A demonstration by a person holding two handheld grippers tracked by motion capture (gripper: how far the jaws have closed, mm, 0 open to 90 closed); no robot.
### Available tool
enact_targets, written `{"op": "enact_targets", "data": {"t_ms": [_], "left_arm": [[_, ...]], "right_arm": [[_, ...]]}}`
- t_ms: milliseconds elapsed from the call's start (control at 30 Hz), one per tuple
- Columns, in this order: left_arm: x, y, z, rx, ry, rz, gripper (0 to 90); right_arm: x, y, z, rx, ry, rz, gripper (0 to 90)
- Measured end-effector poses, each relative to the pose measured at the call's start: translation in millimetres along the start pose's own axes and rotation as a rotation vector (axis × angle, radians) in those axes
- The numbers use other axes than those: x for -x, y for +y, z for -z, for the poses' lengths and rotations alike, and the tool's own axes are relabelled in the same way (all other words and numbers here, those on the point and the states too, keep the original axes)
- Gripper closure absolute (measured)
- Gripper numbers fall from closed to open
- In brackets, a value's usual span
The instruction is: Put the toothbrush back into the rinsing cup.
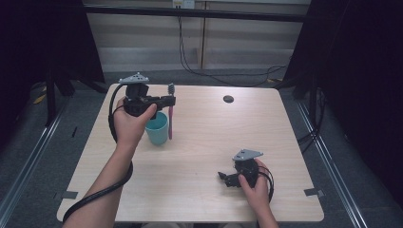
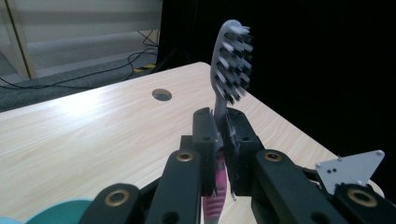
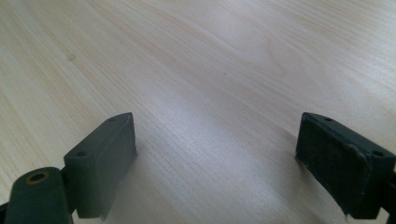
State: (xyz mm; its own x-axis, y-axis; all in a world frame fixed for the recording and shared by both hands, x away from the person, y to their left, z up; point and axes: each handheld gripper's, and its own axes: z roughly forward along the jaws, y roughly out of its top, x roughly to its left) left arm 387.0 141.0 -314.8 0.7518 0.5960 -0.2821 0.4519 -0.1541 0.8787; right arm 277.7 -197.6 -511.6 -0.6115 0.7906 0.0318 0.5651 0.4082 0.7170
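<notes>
Toothbrush sat clamped upright in your left gripper; misaligned lowering risked tipping the cup. Right gripper gaped empty.

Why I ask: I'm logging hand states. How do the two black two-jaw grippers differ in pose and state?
The left gripper is shut on the pink-handled toothbrush; the right gripper is open and holds nothing. The left gripper is raised beside the teal plastic cup, with the toothbrush upright, bristles up; the right gripper sits low by the light wooden table near its front edge. Both are hand-held and carry a grey three-cornered plate.
</notes>
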Motion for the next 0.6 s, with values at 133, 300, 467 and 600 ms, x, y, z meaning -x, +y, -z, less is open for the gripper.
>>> {"op": "enact_targets", "data": {"t_ms": [133,300,467,600], "left_arm": [[-3.5,2.6,0.8,0.009,0.001,-0.004,84.2],[-6.8,4.9,0.8,0.009,0.017,-0.008,84.2],[-10.2,6.9,0.7,0.008,0.021,-0.010,84.2],[-14.9,7.6,1.8,0.015,0.024,-0.012,84.2]], "right_arm": [[0.1,0.0,0.0,0.000,0.000,0.001,11.8],[0.1,0.0,-0.1,0.001,0.000,0.002,11.8],[0.1,0.0,-0.1,0.001,0.000,0.002,11.8],[0.1,0.0,-0.1,0.000,0.000,0.002,11.9]]}}
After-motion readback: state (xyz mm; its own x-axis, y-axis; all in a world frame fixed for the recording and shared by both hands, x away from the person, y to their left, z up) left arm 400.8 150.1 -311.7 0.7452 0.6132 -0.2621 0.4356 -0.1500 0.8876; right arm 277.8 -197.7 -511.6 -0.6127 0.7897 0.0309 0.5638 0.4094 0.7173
